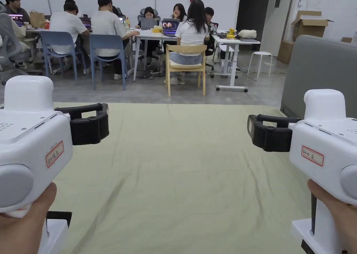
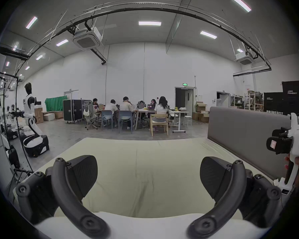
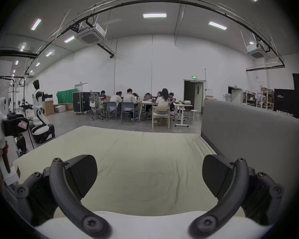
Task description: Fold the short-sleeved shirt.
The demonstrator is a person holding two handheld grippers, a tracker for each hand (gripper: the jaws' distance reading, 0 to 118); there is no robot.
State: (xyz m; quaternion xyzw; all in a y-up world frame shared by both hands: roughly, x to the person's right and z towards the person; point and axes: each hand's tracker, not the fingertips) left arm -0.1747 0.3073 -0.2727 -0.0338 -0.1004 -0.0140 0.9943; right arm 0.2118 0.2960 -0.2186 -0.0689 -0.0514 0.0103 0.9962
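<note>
1. We hold the left gripper (image 1: 91, 124) over the left side of a pale green sheet (image 1: 181, 167) that covers a wide flat surface. In the left gripper view its jaws stand wide apart, and between them we see nothing but the sheet.
2. We hold the right gripper (image 1: 266, 135) over the right side of the same sheet, well apart from the left one. In the right gripper view its jaws also stand wide apart with nothing between them.
3. Our left hand (image 1: 21, 226) and right hand (image 1: 336, 213) grip the white handles at the bottom corners of the head view.
4. We cannot tell where the short-sleeved shirt is. The stretch of sheet in front of us is smooth apart from a few faint creases.
5. A grey padded panel (image 1: 319, 69) stands upright along the right edge of the sheet, near the right gripper.
6. Beyond the far edge of the sheet lies a grey floor (image 1: 157, 89), and past it several people (image 1: 190, 28) sit around white tables (image 1: 150, 35) with laptops.
7. One person sits on a wooden chair (image 1: 185, 68) with their back to us; two blue chairs (image 1: 104, 52) stand to its left and a white stool (image 1: 260, 61) to its right.
8. In the left gripper view a white and black humanoid robot (image 2: 31, 115) stands far off to the left of the sheet.
</note>
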